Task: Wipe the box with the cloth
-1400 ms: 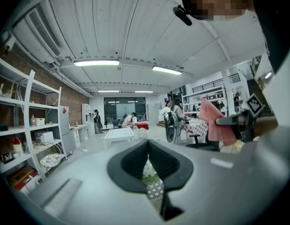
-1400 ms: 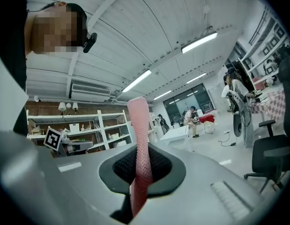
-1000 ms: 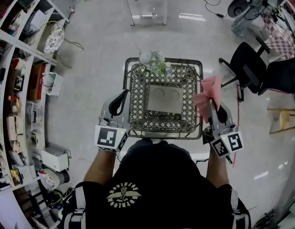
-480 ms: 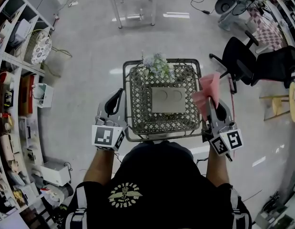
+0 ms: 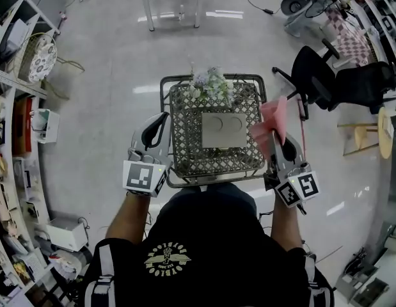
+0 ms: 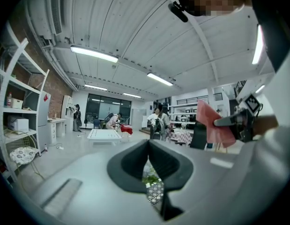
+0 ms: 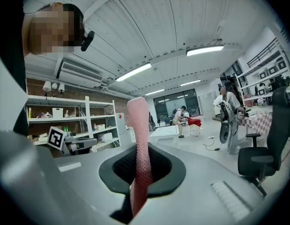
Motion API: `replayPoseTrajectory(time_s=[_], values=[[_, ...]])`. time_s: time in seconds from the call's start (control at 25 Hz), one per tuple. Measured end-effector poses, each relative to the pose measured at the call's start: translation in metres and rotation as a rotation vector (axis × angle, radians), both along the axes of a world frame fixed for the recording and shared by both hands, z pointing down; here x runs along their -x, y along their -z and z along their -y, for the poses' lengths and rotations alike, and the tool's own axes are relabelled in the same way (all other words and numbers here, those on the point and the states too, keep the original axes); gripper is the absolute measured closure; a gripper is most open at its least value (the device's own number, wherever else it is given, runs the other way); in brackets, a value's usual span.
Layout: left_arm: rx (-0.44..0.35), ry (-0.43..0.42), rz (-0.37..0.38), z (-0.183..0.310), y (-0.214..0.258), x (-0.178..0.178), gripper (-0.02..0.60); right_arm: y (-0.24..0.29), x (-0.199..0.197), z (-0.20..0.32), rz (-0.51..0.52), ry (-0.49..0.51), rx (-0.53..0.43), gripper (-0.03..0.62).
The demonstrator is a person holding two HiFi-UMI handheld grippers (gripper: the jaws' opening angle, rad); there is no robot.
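Wiping not started.
Right gripper (image 5: 273,144) clamps the cloth (image 5: 269,124) beside the table's (image 5: 185,165) right edge; left gripper (image 5: 163,119) closed, empty; box (image 5: 223,130) untouched at centre.

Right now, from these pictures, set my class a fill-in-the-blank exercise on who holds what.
The ___ hand-held gripper is shut on the cloth.
The cloth is ___ in colour.
The left hand-held gripper, jaws together, holds ___.
Missing words: right; pink; nothing.
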State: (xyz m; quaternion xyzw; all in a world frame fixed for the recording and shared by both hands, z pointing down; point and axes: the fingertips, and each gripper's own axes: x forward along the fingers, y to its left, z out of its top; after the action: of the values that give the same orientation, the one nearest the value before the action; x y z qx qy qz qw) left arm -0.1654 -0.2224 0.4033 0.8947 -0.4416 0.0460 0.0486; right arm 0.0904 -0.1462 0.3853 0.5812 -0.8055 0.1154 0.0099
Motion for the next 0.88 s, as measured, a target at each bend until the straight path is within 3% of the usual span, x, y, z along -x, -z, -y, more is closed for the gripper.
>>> replayPoseTrajectory(time_s=[0.4,0.72,0.88], values=[[0.069,0.063,0.038,0.011,-0.030,-0.032,0.581,-0.064,-0.008,0.033,0.070,0.125,0.118,0.577],[0.120,0.158,0.079,0.006,-0.049,-0.017,0.581,-0.189,0.046,0.055,0.030,0.327,0.324,0.577],[0.135,0.277,0.076,0.004,-0.061,0.013,0.581,-0.260,0.070,0.063,0.028,0.412,0.440,0.577]])
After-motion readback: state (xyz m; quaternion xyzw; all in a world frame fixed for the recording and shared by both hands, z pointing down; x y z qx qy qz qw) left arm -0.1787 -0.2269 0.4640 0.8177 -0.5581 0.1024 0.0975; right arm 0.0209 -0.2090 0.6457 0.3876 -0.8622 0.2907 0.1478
